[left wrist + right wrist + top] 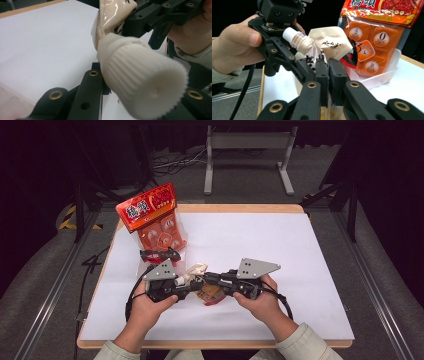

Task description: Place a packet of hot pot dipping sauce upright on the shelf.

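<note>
The pouch (329,45) is a soft, glossy cream film bag with a ribbed white screw cap (142,82) on a moulded spout. It is held above the white tabletop (260,240), between the two hand-held grippers near the front edge.

The right hand-held gripper (328,75) has its black jaws pressed together on the lower body of the pouch, crumpling the film. The left hand-held gripper (186,281) has its jaws set on either side of the cap; they are closed onto the ribbed cap.

The left gripper view shows the fine vertical ribbing and flat end face of the cap at close range, with brass-coloured rivets in the matte black jaws. The right gripper view shows the whole pouch, the person's left hand (237,45), and small black script on the film that is too small to read.

A snack bag (155,217) in orange and red stands upright in a clear plastic tray (382,75) at the far left of the tabletop. It carries large yellow Chinese characters on its header and white round seals on its inner packets, one reading "0" and another "3"
</note>
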A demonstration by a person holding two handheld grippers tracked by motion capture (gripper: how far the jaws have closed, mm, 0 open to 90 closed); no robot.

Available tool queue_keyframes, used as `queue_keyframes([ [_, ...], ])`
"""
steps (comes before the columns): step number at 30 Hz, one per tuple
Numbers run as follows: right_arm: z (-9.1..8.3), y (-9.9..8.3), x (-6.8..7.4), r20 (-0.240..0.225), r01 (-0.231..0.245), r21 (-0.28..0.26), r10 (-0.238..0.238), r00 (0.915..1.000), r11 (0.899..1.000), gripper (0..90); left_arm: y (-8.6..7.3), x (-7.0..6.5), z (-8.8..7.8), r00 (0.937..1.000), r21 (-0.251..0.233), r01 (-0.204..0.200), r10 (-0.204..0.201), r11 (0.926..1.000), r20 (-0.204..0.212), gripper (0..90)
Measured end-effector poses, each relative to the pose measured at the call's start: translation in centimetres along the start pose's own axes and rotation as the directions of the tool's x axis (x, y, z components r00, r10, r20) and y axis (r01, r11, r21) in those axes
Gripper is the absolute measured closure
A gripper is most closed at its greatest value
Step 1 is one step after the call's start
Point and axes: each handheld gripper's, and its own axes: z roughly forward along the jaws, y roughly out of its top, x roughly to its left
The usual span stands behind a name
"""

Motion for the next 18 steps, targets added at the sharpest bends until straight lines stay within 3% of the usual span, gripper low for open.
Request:
queue_keyframes([
  [3,-0.1,0.0,-0.1,-0.012,-0.012,-0.012,0.012,0.9998,1.0,78.7,0.4,0.1,-0.6,1.0,0.011,-0.007,0.007,0.9999,-0.004,84.5],
  [6,-0.2,0.1,-0.2,0.009,0.008,-0.014,-0.008,0.9999,1.0,73.7,0.6,0.1,-0.9,0.9999,0.02,-0.011,0.011,0.9997,-0.009,86.0],
  [10,-0.7,0.2,-0.3,0.019,0.019,-0.014,-0.019,0.9996,1.0,66.7,1.5,0.1,-1.7,0.9987,0.034,-0.046,0.047,0.9983,-0.019,86.9],
  [18,-3.7,0.2,-2.2,0.116,-0.013,-0.036,0.017,0.9931,0.999,63.1,2.9,0.5,-3.5,0.9962,0.071,-0.085,0.086,0.9939,-0.01,87.5],
])
